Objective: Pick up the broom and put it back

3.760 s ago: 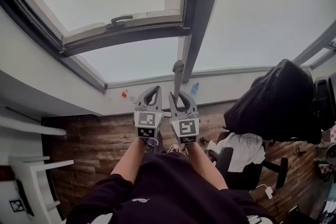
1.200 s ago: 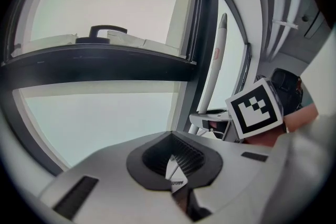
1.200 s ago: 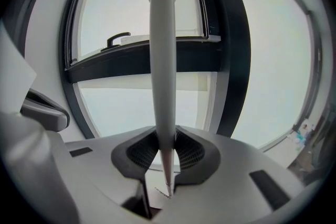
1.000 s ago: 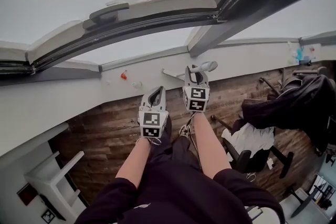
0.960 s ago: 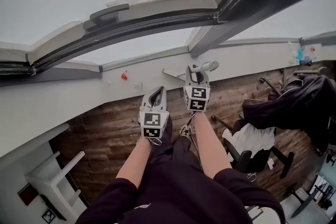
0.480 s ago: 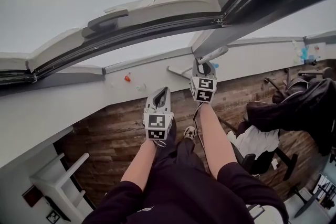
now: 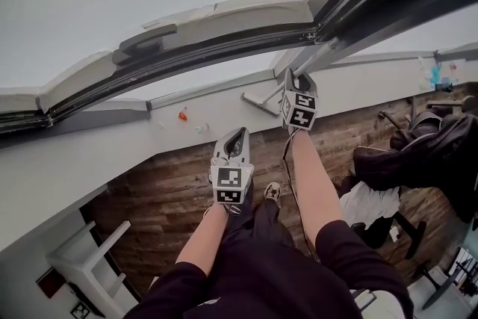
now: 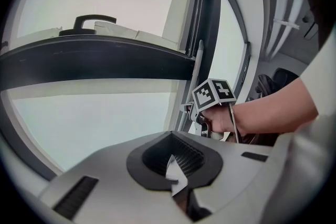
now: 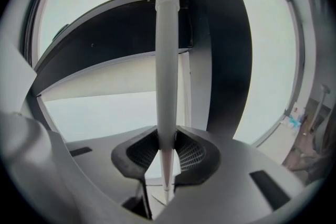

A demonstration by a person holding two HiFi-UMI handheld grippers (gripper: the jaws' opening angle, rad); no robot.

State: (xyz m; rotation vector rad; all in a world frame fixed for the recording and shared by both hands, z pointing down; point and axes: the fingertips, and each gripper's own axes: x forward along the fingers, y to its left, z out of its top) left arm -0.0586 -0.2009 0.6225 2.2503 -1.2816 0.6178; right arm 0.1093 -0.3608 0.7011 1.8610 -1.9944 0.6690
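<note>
Clamping the broom [image 9: 167,60] by its pale, slim handle, the right gripper [image 9: 167,152] has both pads pressed against the shaft on either side. In the right gripper view the handle's long axis runs straight out from the jaws and up the picture, its far end against the dark window frame [image 9: 231,60]. In the head view the shaft slants up and to the right from the gripper, held high in front of the window, well above the wooden floor [image 7: 172,190]. The left gripper [image 8: 176,176] hangs lower and nearer the person, its jaws pressed together on nothing.
</note>
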